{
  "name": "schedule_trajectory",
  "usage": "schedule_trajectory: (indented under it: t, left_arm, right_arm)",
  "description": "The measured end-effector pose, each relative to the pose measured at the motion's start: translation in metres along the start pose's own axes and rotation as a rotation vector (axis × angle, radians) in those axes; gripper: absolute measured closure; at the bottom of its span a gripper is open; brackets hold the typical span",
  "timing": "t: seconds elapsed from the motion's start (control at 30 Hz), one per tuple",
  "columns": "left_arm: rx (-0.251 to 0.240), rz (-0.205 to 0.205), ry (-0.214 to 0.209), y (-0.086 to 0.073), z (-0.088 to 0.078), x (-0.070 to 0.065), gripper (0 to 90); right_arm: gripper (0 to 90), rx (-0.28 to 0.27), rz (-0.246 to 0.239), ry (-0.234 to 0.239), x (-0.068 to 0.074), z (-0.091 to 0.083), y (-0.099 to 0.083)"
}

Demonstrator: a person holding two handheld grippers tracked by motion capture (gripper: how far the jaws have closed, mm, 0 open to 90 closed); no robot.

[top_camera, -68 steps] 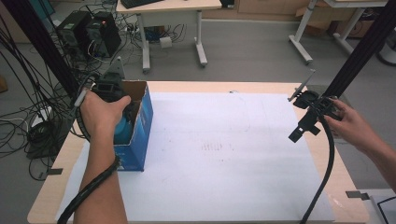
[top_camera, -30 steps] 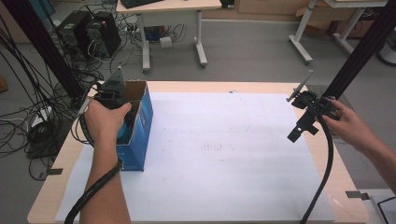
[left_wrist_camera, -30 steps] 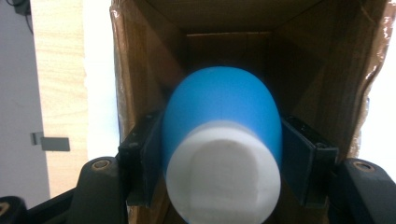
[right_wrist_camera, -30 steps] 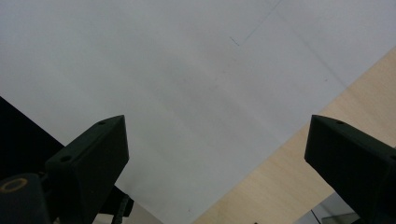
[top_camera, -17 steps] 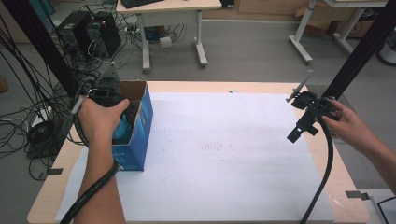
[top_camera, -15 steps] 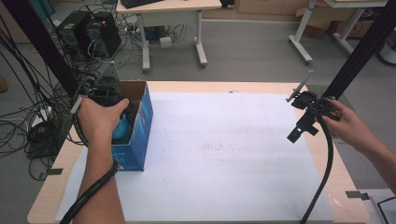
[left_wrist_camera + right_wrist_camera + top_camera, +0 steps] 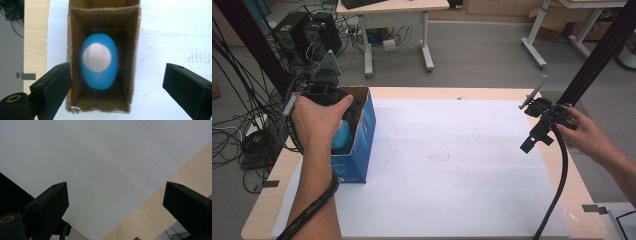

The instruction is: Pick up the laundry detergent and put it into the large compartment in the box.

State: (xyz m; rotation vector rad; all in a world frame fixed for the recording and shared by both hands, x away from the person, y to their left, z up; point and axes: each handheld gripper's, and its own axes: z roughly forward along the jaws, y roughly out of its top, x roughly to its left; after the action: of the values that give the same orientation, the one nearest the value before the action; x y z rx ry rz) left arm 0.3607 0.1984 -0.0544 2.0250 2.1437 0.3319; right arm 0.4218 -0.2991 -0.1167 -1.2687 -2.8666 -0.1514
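Left hand-held gripper, jaws just opened wide and empty, over blue bottle standing in cardboard box: lift straight up, don't snag the walls.

The left hand wraps its left gripper from above, forearm reaching in from below, jaws pointing straight down; they have just been opening and now stand wide with nothing between them. The right hand holds the right gripper tilted, jaws spread wide and empty
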Motion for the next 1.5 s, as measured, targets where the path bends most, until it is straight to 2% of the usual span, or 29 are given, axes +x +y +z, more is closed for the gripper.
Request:
schedule_trajectory:
  t: [0.27,0.43,0.57,0.7,0.87,1.03,1.5]
  left_arm:
    - [-0.046,0.033,-0.004,-0.007,-0.015,-0.025,8.5]
    - [-0.057,0.07,-0.007,-0.006,-0.02,-0.045,8.5]
    - [-0.055,0.101,-0.02,-0.004,-0.018,-0.059,8.5]
    - [-0.036,0.161,-0.039,0.001,-0.013,-0.077,8.5]
    - [-0.026,0.203,-0.049,0.003,-0.009,-0.095,8.5]
    - [-0.017,0.222,-0.051,0.005,-0.006,-0.104,8.5]
    - [-0.016,0.236,-0.052,0.007,-0.001,-0.112,8.5]
  right_arm:
    - [6.3,-0.004,0.005,-0.006,0.001,-0.004,-0.003]
    - [6.3,-0.004,-0.001,-0.01,0.003,-0.006,-0.003]
    - [6.3,-0.002,-0.01,-0.012,0.004,-0.005,-0.001]
    - [6.3,-0.004,-0.015,-0.009,0.004,-0.004,0.0]
    - [6.3,-0.007,-0.014,-0.007,0.004,-0.004,0.0]
    - [6.3,-0.007,-0.017,-0.005,0.003,-0.004,-0.001]
    - [6.3,-0.009,-0.021,-0.003,0.003,-0.003,0.0]
